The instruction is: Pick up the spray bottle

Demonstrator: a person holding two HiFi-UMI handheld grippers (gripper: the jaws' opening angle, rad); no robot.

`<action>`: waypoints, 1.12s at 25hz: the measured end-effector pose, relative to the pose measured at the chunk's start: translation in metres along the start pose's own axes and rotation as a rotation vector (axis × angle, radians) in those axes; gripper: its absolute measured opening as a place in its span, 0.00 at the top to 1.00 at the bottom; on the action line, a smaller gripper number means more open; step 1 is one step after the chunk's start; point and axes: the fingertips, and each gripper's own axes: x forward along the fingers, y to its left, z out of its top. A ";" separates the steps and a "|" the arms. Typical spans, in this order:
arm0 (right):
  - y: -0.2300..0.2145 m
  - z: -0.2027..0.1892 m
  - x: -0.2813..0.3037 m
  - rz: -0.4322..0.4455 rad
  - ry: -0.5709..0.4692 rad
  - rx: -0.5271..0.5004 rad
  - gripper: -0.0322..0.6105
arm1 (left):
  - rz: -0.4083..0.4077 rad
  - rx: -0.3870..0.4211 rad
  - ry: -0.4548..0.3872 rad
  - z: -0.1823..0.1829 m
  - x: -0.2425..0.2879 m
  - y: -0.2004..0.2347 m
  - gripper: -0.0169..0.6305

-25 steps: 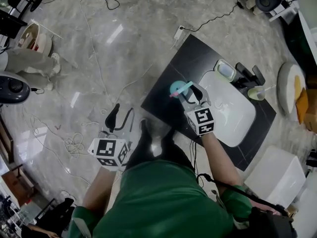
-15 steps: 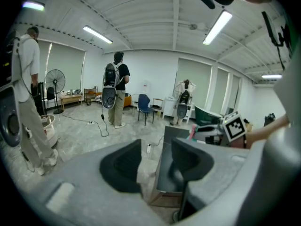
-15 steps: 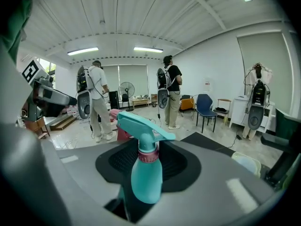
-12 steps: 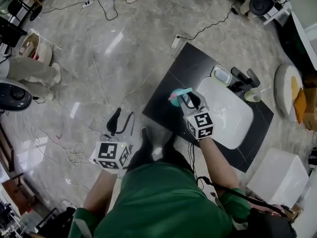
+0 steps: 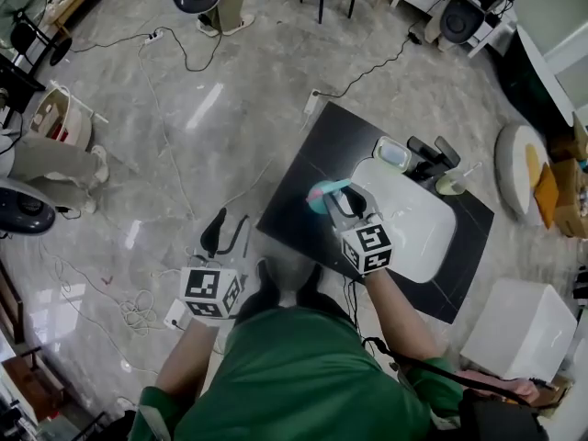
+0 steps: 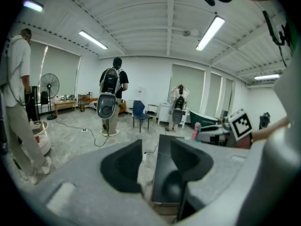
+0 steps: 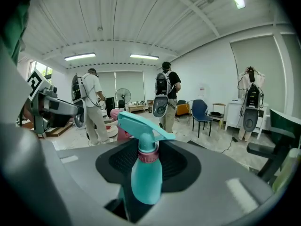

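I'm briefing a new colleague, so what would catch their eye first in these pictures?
The teal spray bottle with its pink collar stands out, clamped in the right claw over the black mat. The left claw, empty with jaws closing, hangs over the marble floor left of it.

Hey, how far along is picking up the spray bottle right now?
Done: the right gripper has its jaws shut on the teal spray bottle, nozzle up. In hand: the bottle is held over the black mat, apparently off it, though contact is hard to rule out. Left: probably only lifting it well clear.
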 end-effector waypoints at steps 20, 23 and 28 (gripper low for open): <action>-0.013 0.077 -0.064 -0.103 -0.142 0.038 0.74 | -0.064 0.034 -0.086 0.044 0.000 -0.027 0.75; -0.013 0.092 -0.073 -0.101 -0.175 0.029 0.74 | -0.064 0.034 -0.095 0.046 0.001 -0.029 0.76; -0.012 0.120 -0.089 -0.101 -0.231 0.017 0.74 | -0.067 0.038 -0.109 0.053 0.001 -0.032 0.76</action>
